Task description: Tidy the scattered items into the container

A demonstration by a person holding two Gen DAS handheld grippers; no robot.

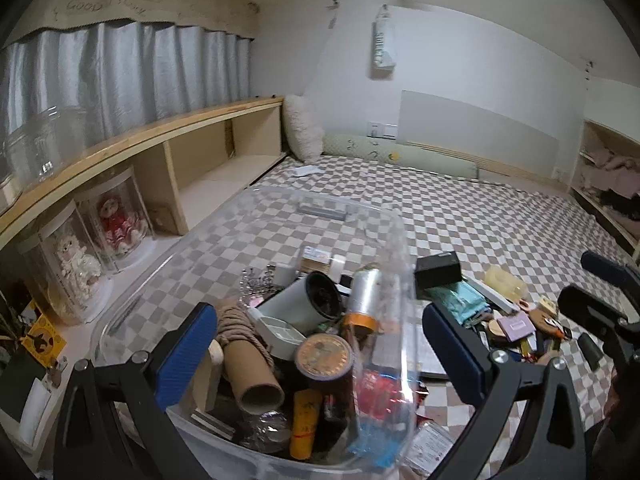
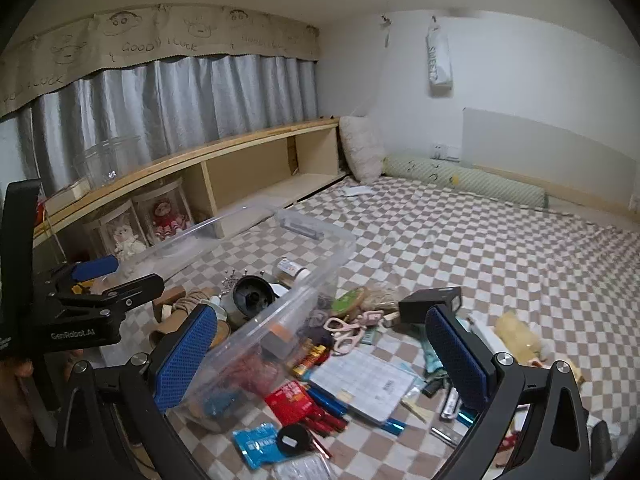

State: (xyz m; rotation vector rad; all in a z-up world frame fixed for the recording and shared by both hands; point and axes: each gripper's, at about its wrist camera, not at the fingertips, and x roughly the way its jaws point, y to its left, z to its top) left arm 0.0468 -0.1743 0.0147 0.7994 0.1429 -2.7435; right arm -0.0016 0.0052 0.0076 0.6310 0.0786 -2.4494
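Observation:
A clear plastic bin (image 1: 280, 208) lies on the checkered bed, holding several items: a cardboard tube (image 1: 248, 372), a white cup (image 1: 304, 300), a round tin (image 1: 324, 354). It also shows in the right wrist view (image 2: 280, 320). My left gripper (image 1: 320, 344) is open and empty above the bin; it shows at the left of the right wrist view (image 2: 116, 276). My right gripper (image 2: 324, 356) is open and empty over scattered items: pink scissors (image 2: 344, 332), a white notepad (image 2: 364, 384), a red packet (image 2: 292, 400), a black box (image 2: 432, 300). It appears at the right of the left wrist view (image 1: 592, 300).
A wooden shelf (image 2: 240, 148) with doll cases (image 2: 168, 212) runs along the left. A white pillow (image 2: 360, 148) and green bolster (image 2: 460, 176) lie at the bed's far end. More small items (image 1: 516, 320) lie right of the bin.

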